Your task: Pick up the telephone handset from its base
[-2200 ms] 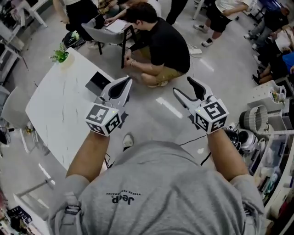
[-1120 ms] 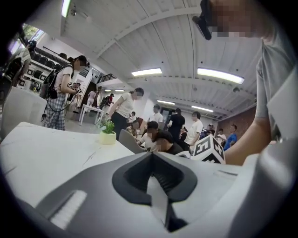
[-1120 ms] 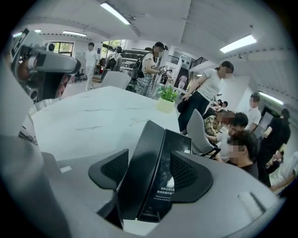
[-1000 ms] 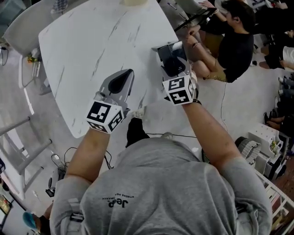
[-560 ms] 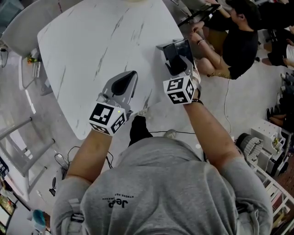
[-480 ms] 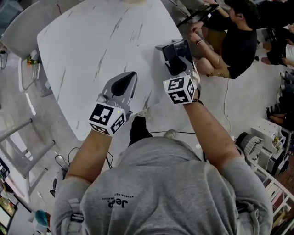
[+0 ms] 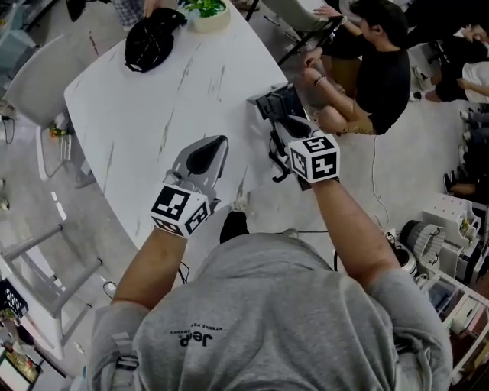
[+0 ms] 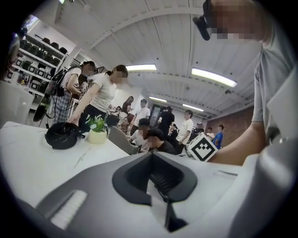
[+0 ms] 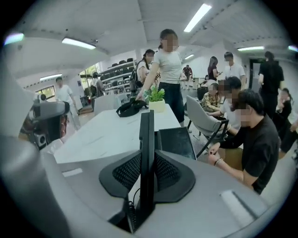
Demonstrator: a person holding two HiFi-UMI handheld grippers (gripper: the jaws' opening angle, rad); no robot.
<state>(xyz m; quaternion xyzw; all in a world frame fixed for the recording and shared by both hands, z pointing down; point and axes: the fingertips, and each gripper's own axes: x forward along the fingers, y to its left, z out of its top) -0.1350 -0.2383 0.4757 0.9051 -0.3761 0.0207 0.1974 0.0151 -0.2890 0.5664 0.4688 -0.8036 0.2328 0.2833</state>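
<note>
Black slab-shaped telephone handset [image 9: 147, 139] sits edge-on between the right gripper [image 7: 284, 128] jaws, with both textured pads pressed on its flat faces. The jaws have just been closing onto it. Gripping across the thin axis makes sense: broad pad contact, so it is less likely to twist.

Its dark flat rectangular base [image 9: 176, 142] lies just beyond the jaws, slightly to their right, near the table edge. The handset looks lifted off it, but I can't confirm full clearance.

Left gripper [image 7: 218, 143] jaws are together with nothing in them. It hovers over bare table, off to the side of the right jaws, probably just keeping clear.

White marble-look table [image 7: 145, 114]. Far beyond the jaws are a black bag [image 7: 153, 38] and a small potted plant [image 7: 205, 11].

Busy room: seated person in a black shirt [image 7: 382, 72] just past the base, others standing, strip lights overhead.
</note>
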